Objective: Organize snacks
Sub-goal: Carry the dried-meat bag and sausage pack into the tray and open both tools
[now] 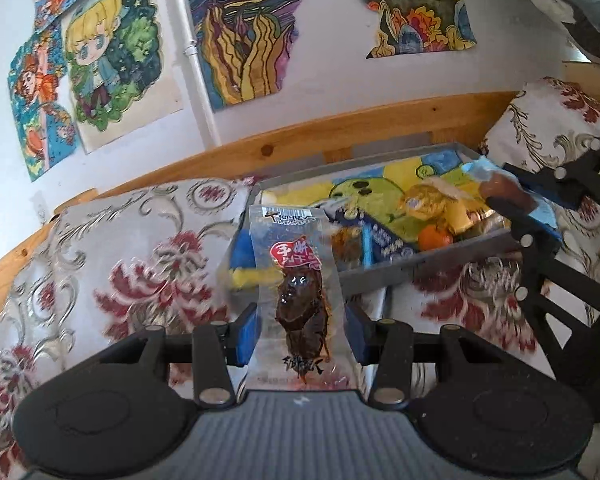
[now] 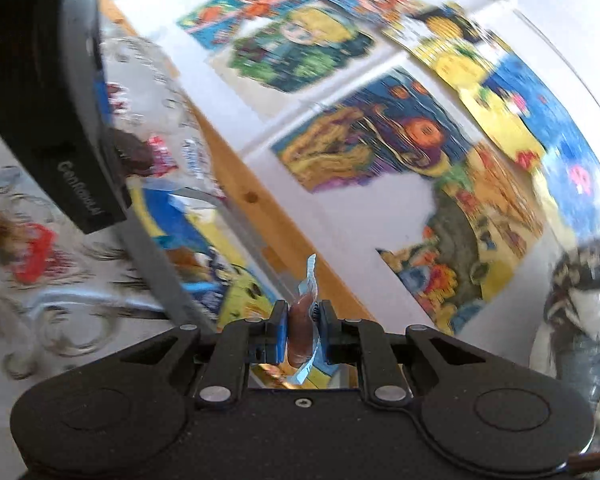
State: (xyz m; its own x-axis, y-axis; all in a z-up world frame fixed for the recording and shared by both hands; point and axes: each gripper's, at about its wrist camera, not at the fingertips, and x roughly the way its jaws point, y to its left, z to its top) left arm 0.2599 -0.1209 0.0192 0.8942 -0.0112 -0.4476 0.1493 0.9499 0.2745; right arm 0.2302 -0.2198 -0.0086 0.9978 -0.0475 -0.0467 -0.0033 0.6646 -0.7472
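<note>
We are seeing a white wall (image 1: 340, 80) carrying colourful drawings (image 1: 112, 60), a white pipe (image 1: 196, 52), a pine rail (image 1: 300, 132), and floral cloth (image 1: 120, 264) lying in daylight.

Your clear snack packet (image 1: 298, 300) carries a red badge with white Chinese characters; the first reads 手, the rest probably 撕, too smeared to confirm. Black brush characters near its bottom are illegible. The dark gripper housing (image 2: 80, 188) shows faint lettering, unreadable through blur.

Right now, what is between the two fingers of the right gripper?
In the right wrist view, the right gripper is shut on a blue-wrapped snack with a brown piece inside.
</note>
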